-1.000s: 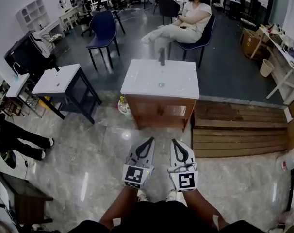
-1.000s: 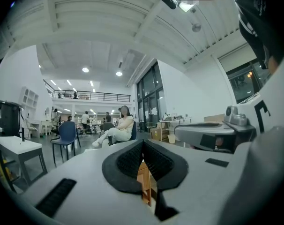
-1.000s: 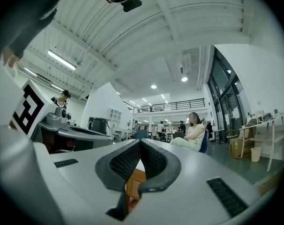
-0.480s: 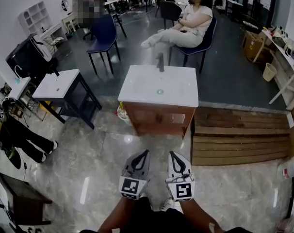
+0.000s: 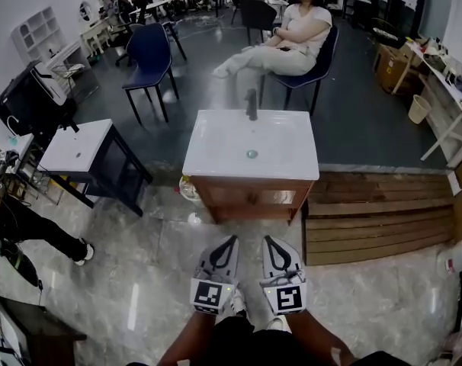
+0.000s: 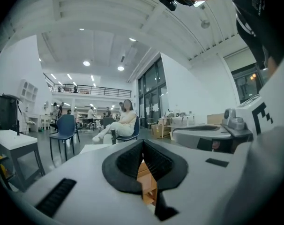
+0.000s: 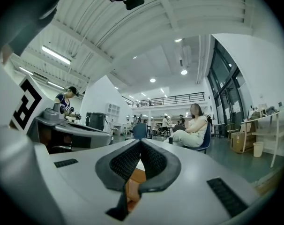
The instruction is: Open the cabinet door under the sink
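Carrying the left gripper (image 5: 232, 239) and the right gripper (image 5: 266, 239) side by side ahead of the body, roughly level, each with its jaws pressed together at the tips and nothing between them. Confirmed in the left gripper view (image 6: 143, 142) and the right gripper view (image 7: 141, 142): closed tip to tip, with only distant orange-brown wood showing through the slot below.

Aiming both straight at the wooden cabinet (image 5: 250, 197) under the white sink (image 5: 216, 155), with its dark faucet (image 5: 251, 104) at the far edge. Facing the cabinet door on that front panel, apparently closed, though no handle can be made out from here. Still well apart from it, across a stretch of bare marble floor (image 5: 155, 250).

Compared with a second ago: drawn nearer, with the cabinet larger in the head view; same paired pose, same closed jaws. Reads as approach only, with no contact and the door untouched.

Likely calls next for getting lower, parting one pair of jaws and finding an edge or pull on the door.

Farther out: wooden steps (image 5: 376, 212) just right of the cabinet, a small white table (image 5: 75, 147) off to the left, and a seated person (image 5: 280, 44) and a blue chair (image 5: 147, 52) beyond the sink.
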`<act>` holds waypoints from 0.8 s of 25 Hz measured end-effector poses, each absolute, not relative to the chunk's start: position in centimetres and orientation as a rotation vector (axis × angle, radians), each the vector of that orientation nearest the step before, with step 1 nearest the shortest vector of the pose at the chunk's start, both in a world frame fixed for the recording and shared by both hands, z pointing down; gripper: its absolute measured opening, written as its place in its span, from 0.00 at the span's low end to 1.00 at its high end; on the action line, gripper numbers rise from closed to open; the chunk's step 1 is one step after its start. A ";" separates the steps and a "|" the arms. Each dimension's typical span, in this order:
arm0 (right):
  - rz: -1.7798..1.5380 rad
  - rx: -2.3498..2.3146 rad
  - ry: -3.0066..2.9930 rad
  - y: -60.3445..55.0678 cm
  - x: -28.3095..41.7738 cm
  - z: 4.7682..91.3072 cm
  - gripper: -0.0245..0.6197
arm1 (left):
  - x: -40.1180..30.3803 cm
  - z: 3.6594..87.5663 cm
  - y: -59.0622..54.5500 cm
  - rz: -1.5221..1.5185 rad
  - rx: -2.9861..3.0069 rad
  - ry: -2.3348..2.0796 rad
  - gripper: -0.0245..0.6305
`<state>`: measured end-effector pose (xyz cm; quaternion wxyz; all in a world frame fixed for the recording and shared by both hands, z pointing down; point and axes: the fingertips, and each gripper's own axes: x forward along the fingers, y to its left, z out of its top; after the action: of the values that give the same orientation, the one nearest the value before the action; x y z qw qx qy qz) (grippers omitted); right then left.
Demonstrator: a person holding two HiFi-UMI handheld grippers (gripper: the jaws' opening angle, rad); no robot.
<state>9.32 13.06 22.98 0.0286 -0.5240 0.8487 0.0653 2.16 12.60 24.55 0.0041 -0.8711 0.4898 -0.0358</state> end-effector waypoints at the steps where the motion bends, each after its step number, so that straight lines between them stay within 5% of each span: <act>1: 0.204 -1.629 2.617 12.1 8.8 23.1 0.07 | 1.6 24.6 11.6 -0.107 -2.737 1.524 0.07; 20: 0.187 -1.749 2.574 0.7 5.0 25.7 0.07 | -2.4 27.7 -0.2 -0.039 -2.802 1.441 0.07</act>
<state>5.03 0.70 25.70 0.0122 -0.5610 0.8255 0.0600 -2.43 -0.17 27.65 -0.0045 -0.8892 0.4573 -0.0122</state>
